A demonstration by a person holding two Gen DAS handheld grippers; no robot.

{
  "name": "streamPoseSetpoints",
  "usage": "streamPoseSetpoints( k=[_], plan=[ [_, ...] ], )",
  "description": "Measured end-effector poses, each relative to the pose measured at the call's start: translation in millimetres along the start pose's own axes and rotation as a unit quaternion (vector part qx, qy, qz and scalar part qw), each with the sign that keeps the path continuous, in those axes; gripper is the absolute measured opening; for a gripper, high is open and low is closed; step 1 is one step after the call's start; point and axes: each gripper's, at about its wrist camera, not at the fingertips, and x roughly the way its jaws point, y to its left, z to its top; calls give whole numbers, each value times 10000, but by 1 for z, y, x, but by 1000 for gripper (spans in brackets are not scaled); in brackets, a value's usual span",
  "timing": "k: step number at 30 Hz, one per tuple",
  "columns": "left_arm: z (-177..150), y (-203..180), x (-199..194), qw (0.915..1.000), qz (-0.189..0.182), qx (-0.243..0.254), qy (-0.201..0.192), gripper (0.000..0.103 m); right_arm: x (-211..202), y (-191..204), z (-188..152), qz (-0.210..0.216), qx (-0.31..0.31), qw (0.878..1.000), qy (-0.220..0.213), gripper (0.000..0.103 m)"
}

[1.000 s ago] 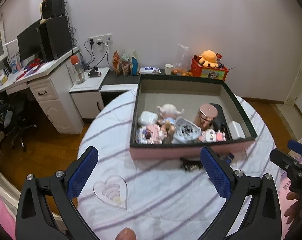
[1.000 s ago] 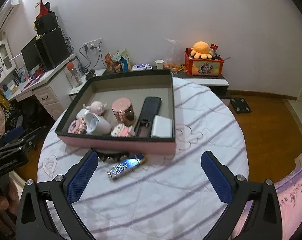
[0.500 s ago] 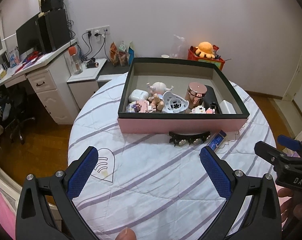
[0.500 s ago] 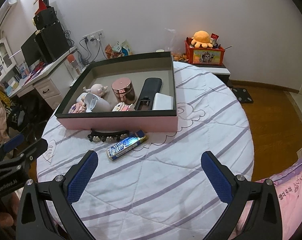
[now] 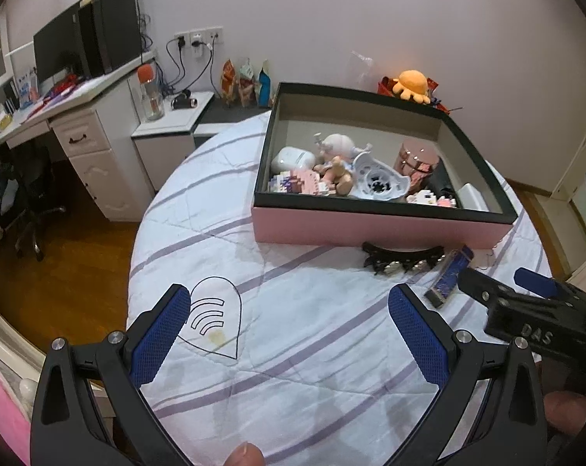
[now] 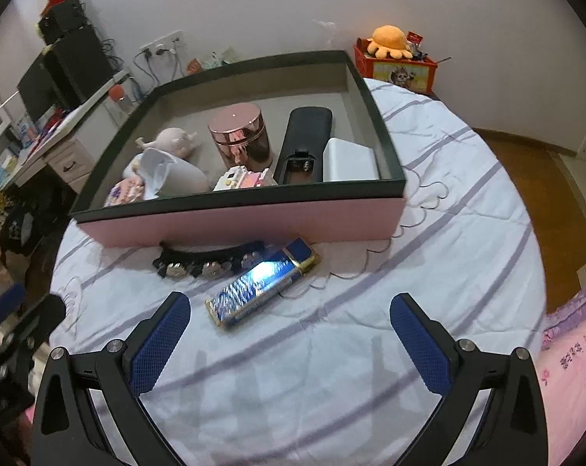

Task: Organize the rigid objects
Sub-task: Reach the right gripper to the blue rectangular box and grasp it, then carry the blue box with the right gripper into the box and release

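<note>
Blue lighter (image 5: 450, 273): left wrist view, flat on the cloth just in front of the pink box (image 5: 370, 229), right of the hair clip (image 5: 403, 258), well right of the spread, empty left gripper (image 5: 289, 339). Right wrist view: lighter (image 6: 260, 283) just ahead-left of the spread, empty right gripper (image 6: 289, 339), long axis diagonal toward the box (image 6: 254, 225); right likely nearer.

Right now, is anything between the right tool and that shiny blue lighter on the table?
Nothing visible. The right tool hangs open with only bare tablecloth before the lighter; the black hair clip lies beyond it.
</note>
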Motion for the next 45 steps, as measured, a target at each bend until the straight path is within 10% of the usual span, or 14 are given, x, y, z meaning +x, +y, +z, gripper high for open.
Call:
streamPoseSetpoints(
  k=[13, 21, 33, 40, 45],
  plan=[
    [7, 1, 24, 9999, -67, 19, 120, 103, 34, 8, -1, -580, -36, 9981, 208, 94],
    [7, -7, 23, 9999, -82, 96, 108, 103, 29, 21, -4, -428, -320, 9984, 169, 52],
    [5, -11, 19, 9998, -111, 125, 82, 103, 27, 28, -8, -418, -442, 9981, 128, 51],
    [6, -10, 17, 9999, -105, 106, 63, 103, 20, 18, -8, -300, -471, 9981, 248, 21],
    [7, -16, 15, 9998, -120, 178, 42, 103, 17, 12, -10, -228, -435, 9984, 290, 21]
  ],
)
